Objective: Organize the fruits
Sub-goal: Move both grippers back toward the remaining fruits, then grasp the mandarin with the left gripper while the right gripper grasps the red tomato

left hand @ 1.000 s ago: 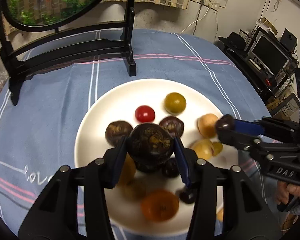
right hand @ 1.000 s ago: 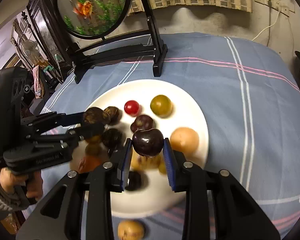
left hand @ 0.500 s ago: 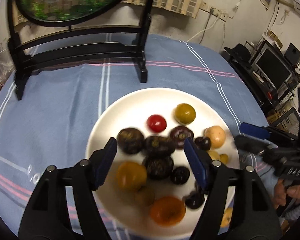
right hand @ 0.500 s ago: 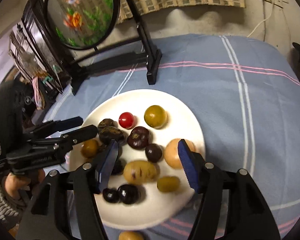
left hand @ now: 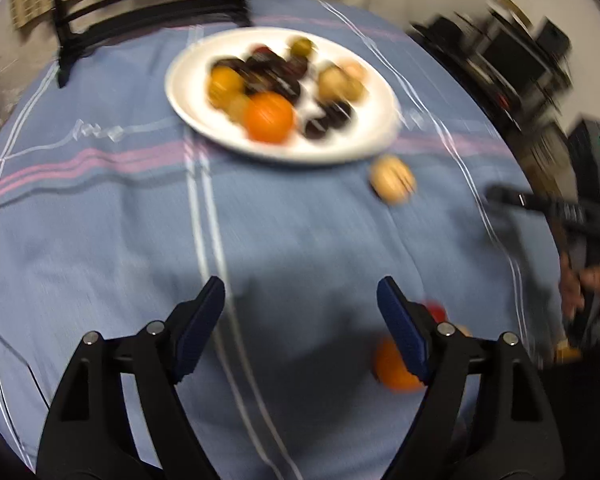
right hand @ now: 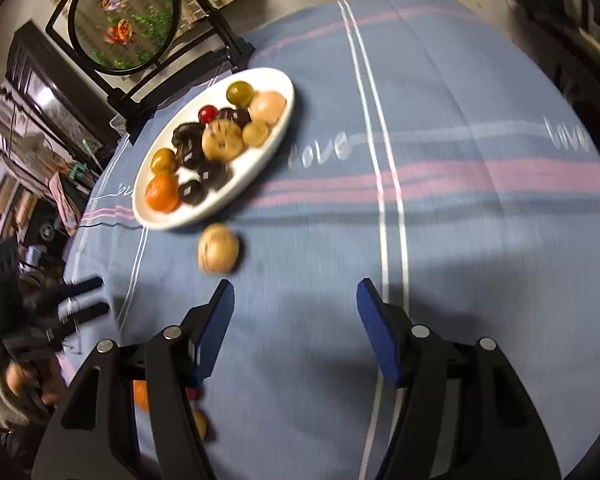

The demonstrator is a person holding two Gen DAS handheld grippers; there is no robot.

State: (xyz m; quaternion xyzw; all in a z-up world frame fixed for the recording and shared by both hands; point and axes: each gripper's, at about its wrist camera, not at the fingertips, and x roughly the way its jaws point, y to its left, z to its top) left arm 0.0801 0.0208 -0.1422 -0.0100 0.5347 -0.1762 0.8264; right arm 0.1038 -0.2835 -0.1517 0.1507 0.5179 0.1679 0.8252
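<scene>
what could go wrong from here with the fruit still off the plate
The tan fruit lies loose on the tablecloth just off the plate; a clumsy grab might roll it away. The orange fruit sits partly hidden behind the open left gripper, so it is easily bumped. The plate is crowded; additions may knock fruit out.

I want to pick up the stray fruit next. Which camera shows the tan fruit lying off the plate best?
The right wrist view: the tan fruit is closer, sharper, just beyond the white plate. The left wrist view shows it smaller and motion-blurred.
</scene>
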